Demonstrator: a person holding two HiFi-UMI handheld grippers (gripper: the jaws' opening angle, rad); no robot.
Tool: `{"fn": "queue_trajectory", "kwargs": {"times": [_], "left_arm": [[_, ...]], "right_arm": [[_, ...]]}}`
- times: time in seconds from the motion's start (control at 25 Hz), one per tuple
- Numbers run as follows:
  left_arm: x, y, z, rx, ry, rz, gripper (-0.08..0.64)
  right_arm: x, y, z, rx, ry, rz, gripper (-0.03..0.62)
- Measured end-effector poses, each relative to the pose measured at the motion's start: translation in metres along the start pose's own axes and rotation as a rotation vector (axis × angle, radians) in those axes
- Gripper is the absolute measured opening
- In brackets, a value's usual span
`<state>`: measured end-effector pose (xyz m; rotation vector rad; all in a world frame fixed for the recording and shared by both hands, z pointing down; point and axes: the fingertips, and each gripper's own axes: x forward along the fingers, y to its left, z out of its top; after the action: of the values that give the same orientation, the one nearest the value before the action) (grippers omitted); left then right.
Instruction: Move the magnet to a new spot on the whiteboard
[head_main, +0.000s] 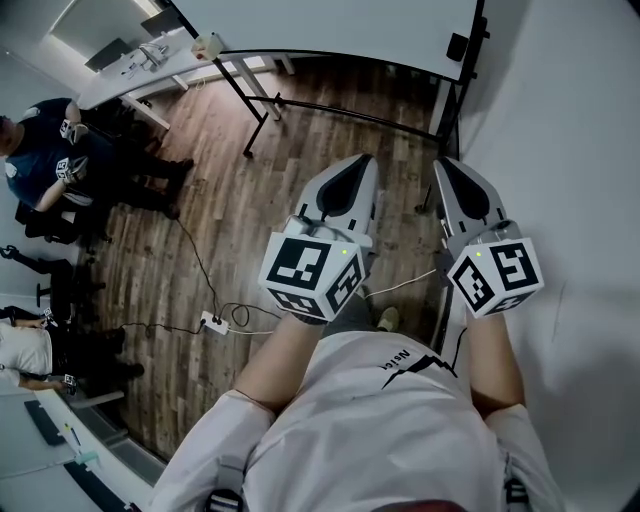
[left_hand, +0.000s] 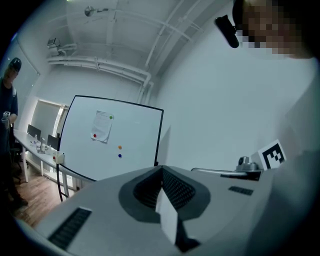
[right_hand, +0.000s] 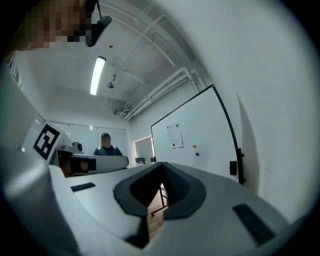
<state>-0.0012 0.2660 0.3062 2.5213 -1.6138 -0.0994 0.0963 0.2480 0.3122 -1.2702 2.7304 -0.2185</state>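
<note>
Jaws together on left gripper (left_hand: 161, 168), right gripper (right_hand: 162, 164); whiteboard (left_hand: 137, 137) magnets (left_hand: 119, 147) specks.

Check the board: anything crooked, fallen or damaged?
Nothing stands out. The whiteboard stands upright, its paper sheet held by the green magnet and red magnet; the orange magnet and blue magnet sit to its lower right.

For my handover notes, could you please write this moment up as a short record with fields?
left gripper: shut, nothing between the jaws
right gripper: shut, nothing between the jaws
whiteboard: ahead of both grippers, not touched
sheet of paper: on the board, under green magnet and red magnet
free magnets: orange magnet above blue magnet, lower right of the sheet
task: not yet started
</note>
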Motion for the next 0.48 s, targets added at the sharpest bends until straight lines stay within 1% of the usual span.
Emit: {"fn": "queue_trajectory", "kwargs": {"times": [0.24,0.48], "left_arm": [[0.01,0.005,-0.005,-0.003,-0.002,-0.019,0.011],[0.039,0.021,-0.005,-0.009,-0.01,-0.052,0.011]], "right_arm": [[0.01,0.001,-0.003,-0.015,0.006,-0.006,0.012],[0.037,-0.007,-0.002,-0.033,0.005,-0.018,0.012]]}}
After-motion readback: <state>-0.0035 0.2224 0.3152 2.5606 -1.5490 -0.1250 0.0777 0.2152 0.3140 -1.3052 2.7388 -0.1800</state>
